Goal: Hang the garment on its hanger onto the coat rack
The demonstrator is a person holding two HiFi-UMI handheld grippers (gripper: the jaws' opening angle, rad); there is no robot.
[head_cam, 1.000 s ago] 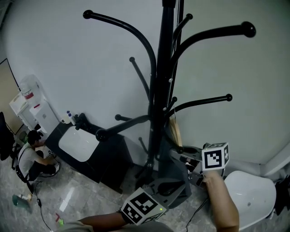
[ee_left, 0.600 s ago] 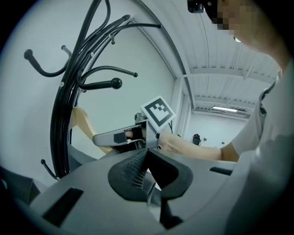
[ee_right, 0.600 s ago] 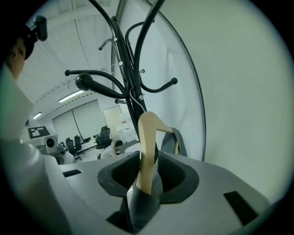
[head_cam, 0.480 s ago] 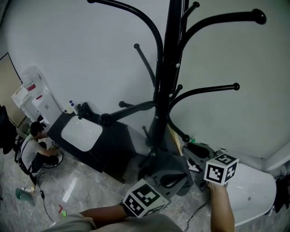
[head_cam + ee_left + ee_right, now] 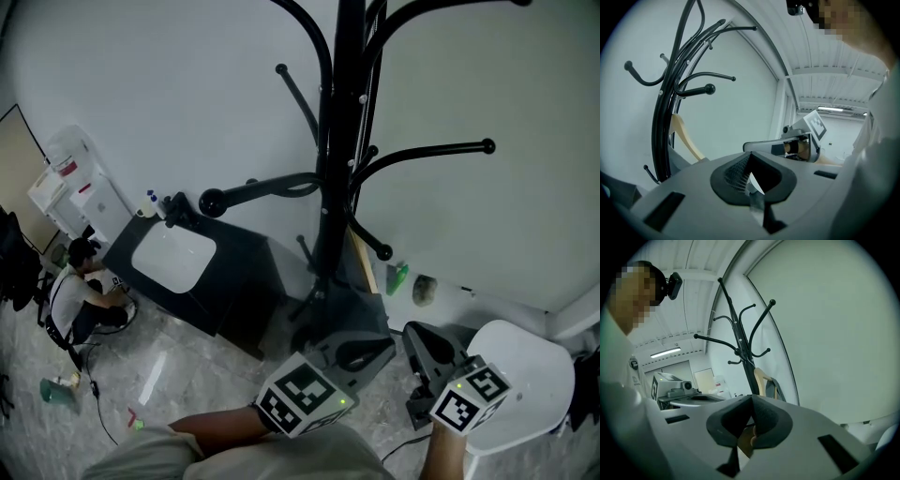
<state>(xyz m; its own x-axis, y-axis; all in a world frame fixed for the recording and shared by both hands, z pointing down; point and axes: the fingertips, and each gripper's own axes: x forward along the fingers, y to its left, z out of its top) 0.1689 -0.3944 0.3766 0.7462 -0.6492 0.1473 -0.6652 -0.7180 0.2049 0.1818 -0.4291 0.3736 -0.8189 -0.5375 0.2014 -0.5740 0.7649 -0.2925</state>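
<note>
The black coat rack [image 5: 339, 141] stands in the middle against the pale wall. A wooden hanger [image 5: 362, 264] carrying a grey garment [image 5: 345, 311] hangs low beside the pole, near a short hook [image 5: 382, 251]. My left gripper [image 5: 361, 349] is just below the garment with its jaws together and nothing between them [image 5: 749, 161]. My right gripper [image 5: 427, 342] is lower right, away from the hanger, shut and empty [image 5: 752, 404]. In the right gripper view the hanger [image 5: 759, 378] and garment [image 5: 772, 389] sit at the foot of the rack [image 5: 740, 343].
A black table with a white basin [image 5: 173, 258] stands left of the rack. A person [image 5: 80, 295] crouches on the floor at far left by a water dispenser [image 5: 80, 192]. A white rounded seat [image 5: 525, 380] is at lower right; a green bottle [image 5: 397, 277] stands by the wall.
My right gripper has drawn back from the hanger toward the lower right and its jaws have come together. The hanger stays on the rack. The left gripper barely moved.
</note>
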